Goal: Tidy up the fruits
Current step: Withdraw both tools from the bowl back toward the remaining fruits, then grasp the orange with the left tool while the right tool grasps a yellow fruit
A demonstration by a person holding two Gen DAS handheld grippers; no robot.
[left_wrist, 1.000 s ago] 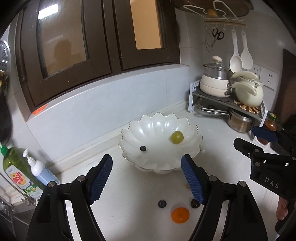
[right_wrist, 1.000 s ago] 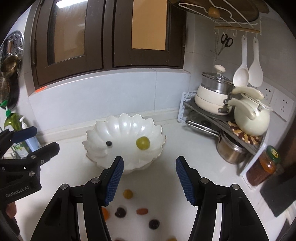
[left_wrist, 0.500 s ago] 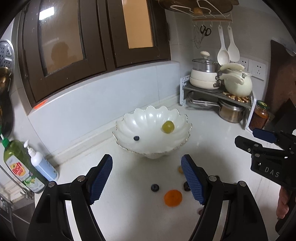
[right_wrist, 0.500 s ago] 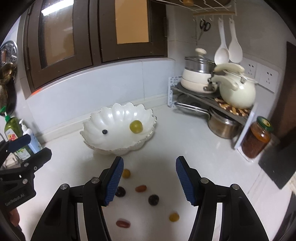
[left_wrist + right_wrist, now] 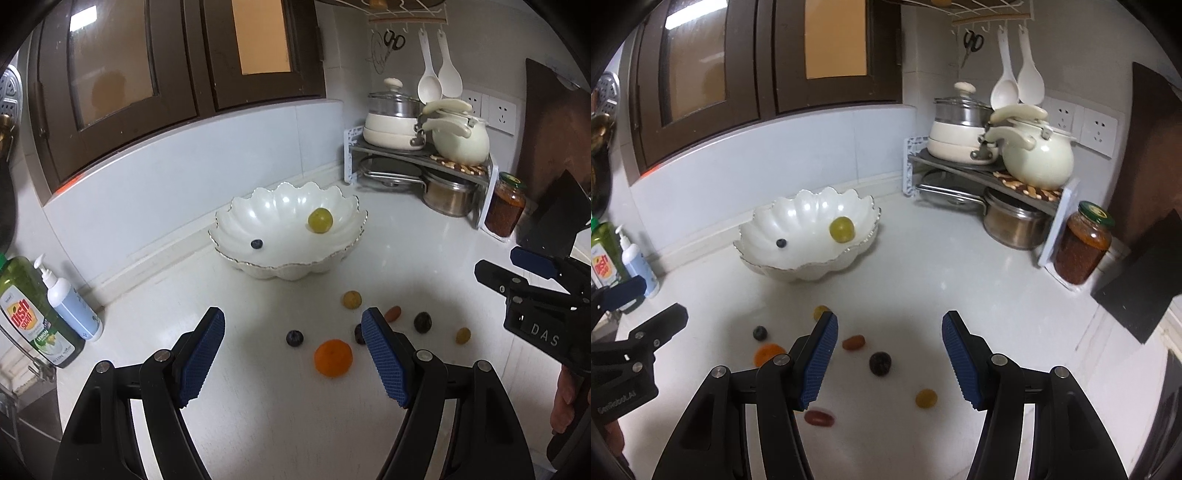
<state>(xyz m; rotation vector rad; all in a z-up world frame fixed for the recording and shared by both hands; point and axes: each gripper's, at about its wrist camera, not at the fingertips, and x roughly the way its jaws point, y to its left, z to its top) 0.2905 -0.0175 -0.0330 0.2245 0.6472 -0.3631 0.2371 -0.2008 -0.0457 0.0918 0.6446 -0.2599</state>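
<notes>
Hovering over loose fruit on the tabletop (image 5: 258,424), left tool (image 5: 293,354) and right tool (image 5: 886,354) stand open and empty, ready to load the bowl (image 5: 236,236).

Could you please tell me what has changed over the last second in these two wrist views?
Both the left gripper and right gripper drew back from the white bowl, bringing more loose fruit into view. Both stayed open and empty; the green grape and blueberry stayed in the bowl.

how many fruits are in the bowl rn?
2. A green grape lies on the right inner slope of the white scalloped bowl, and a blueberry sits lower left inside it. The near wall could hide something small.
</notes>
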